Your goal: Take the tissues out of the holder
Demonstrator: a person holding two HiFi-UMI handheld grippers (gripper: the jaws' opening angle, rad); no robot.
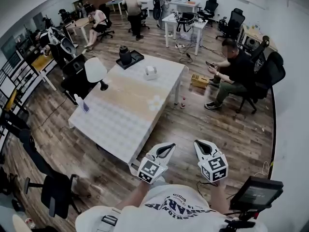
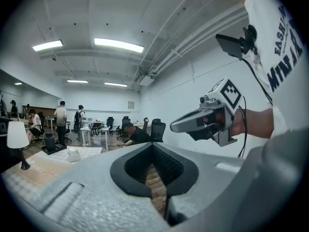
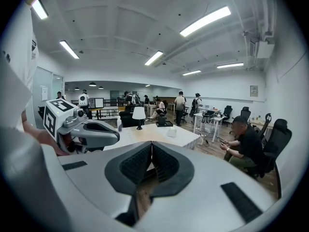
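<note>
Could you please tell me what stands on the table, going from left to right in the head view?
bottle → lamp → black tray → tissue holder

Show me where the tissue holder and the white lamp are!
tissue holder (image 1: 151,72), head view, on its white top, far side of the table.
lamp (image 1: 95,70), head view, on its white shade, at the table's left edge.
</note>
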